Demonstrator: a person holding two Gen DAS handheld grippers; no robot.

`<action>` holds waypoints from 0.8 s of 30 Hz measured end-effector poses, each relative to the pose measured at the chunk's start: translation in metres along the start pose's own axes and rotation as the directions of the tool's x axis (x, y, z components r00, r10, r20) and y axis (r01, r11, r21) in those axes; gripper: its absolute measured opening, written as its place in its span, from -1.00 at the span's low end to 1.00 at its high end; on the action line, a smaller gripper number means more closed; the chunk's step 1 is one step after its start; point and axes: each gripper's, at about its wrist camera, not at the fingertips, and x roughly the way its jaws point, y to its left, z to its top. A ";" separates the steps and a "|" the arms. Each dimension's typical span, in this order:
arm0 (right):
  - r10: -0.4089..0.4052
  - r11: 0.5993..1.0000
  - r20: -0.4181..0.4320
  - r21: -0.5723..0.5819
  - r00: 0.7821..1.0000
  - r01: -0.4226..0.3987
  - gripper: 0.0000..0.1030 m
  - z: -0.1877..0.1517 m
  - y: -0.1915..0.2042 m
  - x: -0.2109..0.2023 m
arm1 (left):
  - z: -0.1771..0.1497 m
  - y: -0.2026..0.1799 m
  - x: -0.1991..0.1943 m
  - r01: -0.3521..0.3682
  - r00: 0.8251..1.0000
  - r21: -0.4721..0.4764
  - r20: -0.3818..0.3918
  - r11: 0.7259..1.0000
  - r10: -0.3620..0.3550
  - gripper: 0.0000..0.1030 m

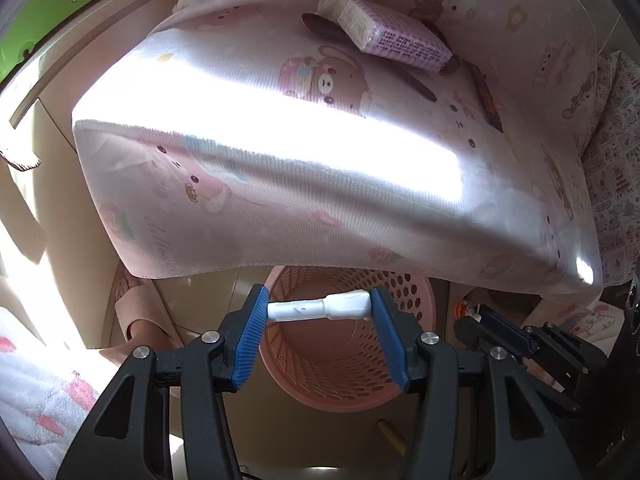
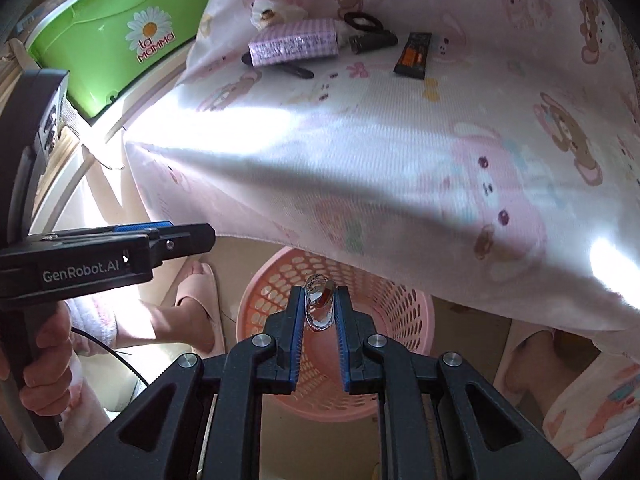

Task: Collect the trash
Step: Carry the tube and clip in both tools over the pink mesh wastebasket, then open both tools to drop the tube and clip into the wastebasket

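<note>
Your left claw grips a white tube-shaped piece of trash end to end between its blue pads, held crosswise right above the mouth of the pink perforated basket on the floor. Your right claw is closed narrow on a small clear crinkled wrapper with a bit of red in it, also poised over the same basket. The basket sits partly under the edge of the bed, whose pink bear-print sheet hangs down over it, with a bright band of sunlight across the fold. More things lie on the bed, well apart from both claws: a pink checked tissue pack, a crumpled white tissue just behind it, a black and orange wrapper, a dark tube-like thing and a long dark object poking from under the pack. A green "La Mamma" box stands beyond the bed corner. Your feet in pink slippers are beside the basket. Your left hand wraps the left claw's handle in the right wrist view.
</note>
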 end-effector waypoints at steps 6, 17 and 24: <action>-0.043 0.999 -0.046 -0.022 0.998 0.042 -0.70 -0.013 -0.001 0.039 | -0.001 -0.001 0.028 -0.055 0.998 -0.006 -0.011 0.998 0.055 0.00; -0.062 0.997 -0.257 0.035 0.964 0.073 -0.70 -0.044 -0.019 0.107 | -0.023 0.015 0.093 -0.056 0.976 -0.072 -0.215 0.996 0.039 0.01; -0.044 0.994 -0.300 0.081 0.953 0.071 -0.60 -0.052 -0.026 0.121 | -0.029 0.011 0.104 -0.072 0.968 -0.066 -0.245 0.995 0.054 0.06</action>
